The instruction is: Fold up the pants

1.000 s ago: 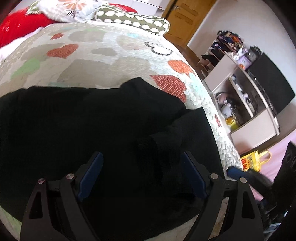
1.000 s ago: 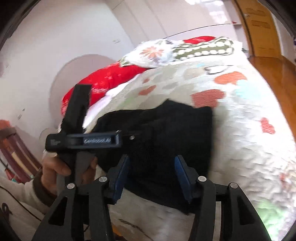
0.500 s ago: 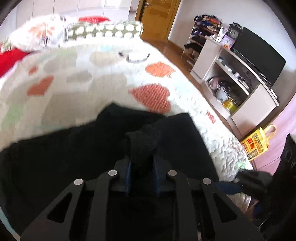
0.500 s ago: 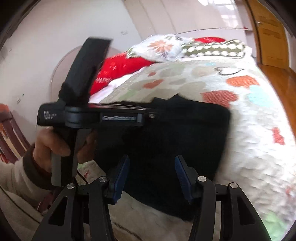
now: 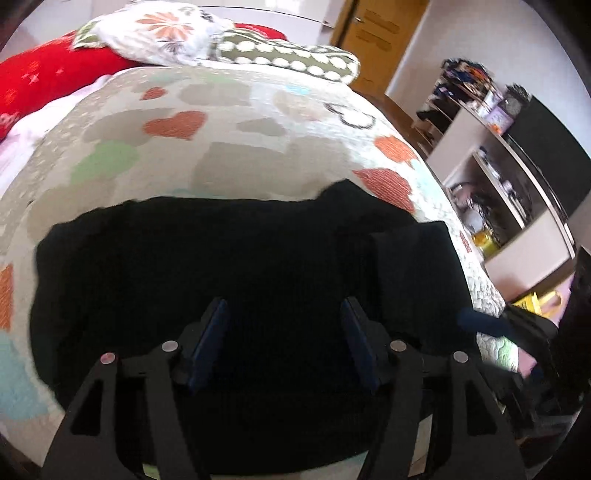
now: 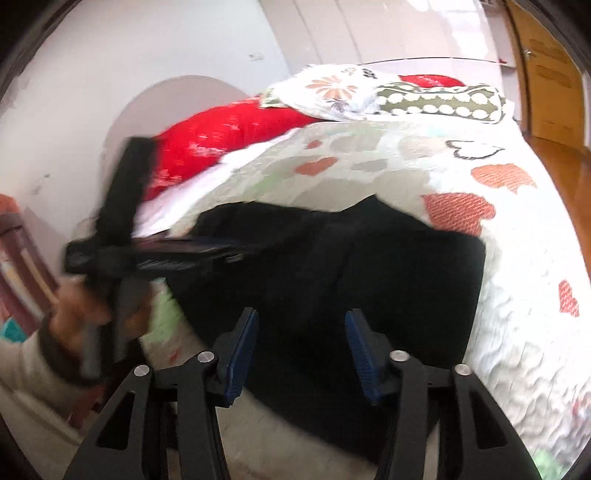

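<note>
Black pants [image 5: 229,258] lie folded on a heart-patterned quilt [image 5: 221,147], with a narrower folded layer [image 5: 413,273] at their right end. My left gripper [image 5: 284,332] hovers over the near part of the pants. Its jaws are opening and nothing is pinched between the blue pads [image 5: 212,336]. In the right wrist view the same pants [image 6: 388,280] fill the middle. My right gripper [image 6: 301,350] stands over their near edge, its jaws closing and its pads [image 6: 360,350] apart, not pressing on the cloth. A hand [image 6: 81,317] at the left holds the blurred left tool.
A red blanket [image 5: 44,81], a flowered pillow [image 5: 166,33] and a green dotted pillow [image 5: 295,55] lie at the head of the bed. A shelf unit [image 5: 491,192] with a dark screen stands right of the bed. A wooden door [image 6: 550,74] and wood floor [image 6: 569,173] are beyond.
Half a second ago the left gripper was shut on a raised fold of the pants; it has since let go, opened and drawn back. The right jaws have narrowed slightly.
</note>
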